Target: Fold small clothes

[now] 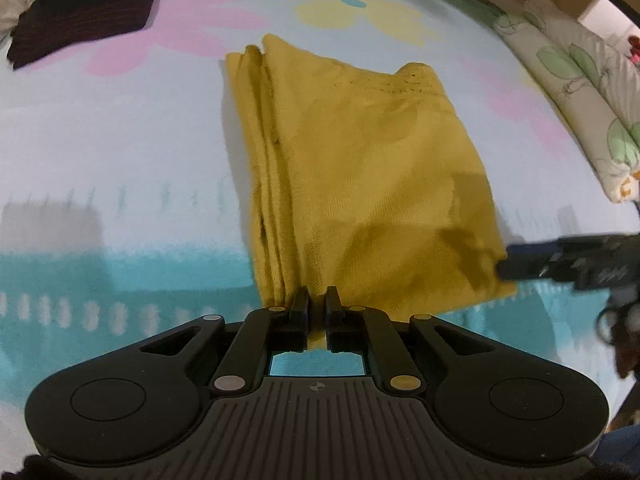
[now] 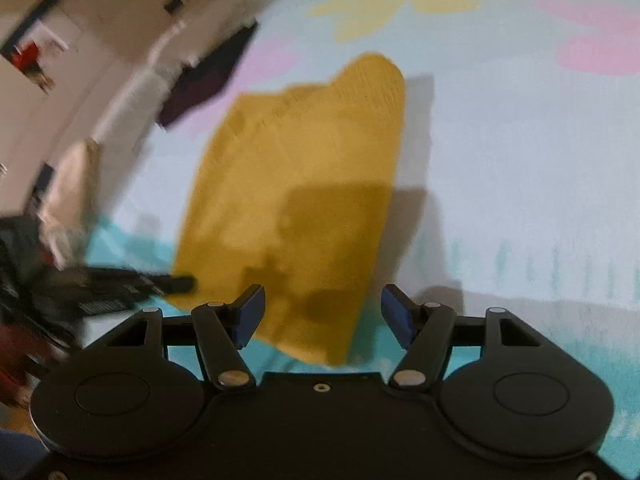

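the folded cloth [image 1: 360, 184] lies mid-bed [image 1: 100, 140]; a folded garment [image 1: 84, 16] lies near the far left corner, a pillow [image 1: 580, 92] along the right edge.

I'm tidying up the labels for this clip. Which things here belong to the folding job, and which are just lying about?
Part of the job:
yellow garment, partly folded
left gripper, shut on its near edge
right gripper, open at its near corner

Just lying about:
dark folded cloth
floral pillow
flowered bedsheet underneath
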A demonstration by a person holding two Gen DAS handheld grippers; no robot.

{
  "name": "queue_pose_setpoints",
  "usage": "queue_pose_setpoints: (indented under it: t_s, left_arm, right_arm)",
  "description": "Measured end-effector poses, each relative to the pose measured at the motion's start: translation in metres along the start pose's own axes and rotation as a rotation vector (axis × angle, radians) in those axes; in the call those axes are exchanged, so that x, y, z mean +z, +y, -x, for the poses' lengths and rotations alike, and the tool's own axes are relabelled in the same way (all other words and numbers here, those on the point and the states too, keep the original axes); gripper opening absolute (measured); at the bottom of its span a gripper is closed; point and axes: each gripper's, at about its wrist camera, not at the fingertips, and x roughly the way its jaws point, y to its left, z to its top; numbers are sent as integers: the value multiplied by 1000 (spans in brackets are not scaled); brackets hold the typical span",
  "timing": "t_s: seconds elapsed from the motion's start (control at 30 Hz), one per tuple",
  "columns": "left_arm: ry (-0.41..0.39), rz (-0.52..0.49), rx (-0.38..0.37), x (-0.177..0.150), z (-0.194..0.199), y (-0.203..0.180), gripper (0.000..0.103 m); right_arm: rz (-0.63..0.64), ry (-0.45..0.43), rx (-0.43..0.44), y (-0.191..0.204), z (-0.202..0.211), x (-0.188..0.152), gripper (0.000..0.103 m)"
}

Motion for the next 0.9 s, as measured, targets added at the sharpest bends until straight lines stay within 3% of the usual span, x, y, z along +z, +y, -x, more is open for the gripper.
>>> queue_pose_setpoints:
  t_s: [0.1,0.17,0.3,0.4,0.43,0.63,0.9]
  left_arm:
    - [-1,-10,20,6,9,3,9]
    - [-75,-32,69,13,25,-1,9]
    - [-250,-43,115,28,43,-13,10]
    - [-301,-60,107,40,33,-29,14]
    - [-310,-78,112,44,25,-36,18]
    - [-294,-154,150,57,-14,-54,19]
    - [-271,-170,293,59,-36,-23,21]
  right_arm:
    - [38,45,-54,-3,-10,-4,68]
    - [27,46,-45,-4,-5,-2,68]
    - [-39,-22,28,-9,14,6,68]
    - [-83,-97,54,-16,26,17,68]
    - [-88,-116,51,-18,29,19,68]
    - [-93,-177,0,-25,24,36,68]
    - [-46,-192,-42,-24,-12,69,68]
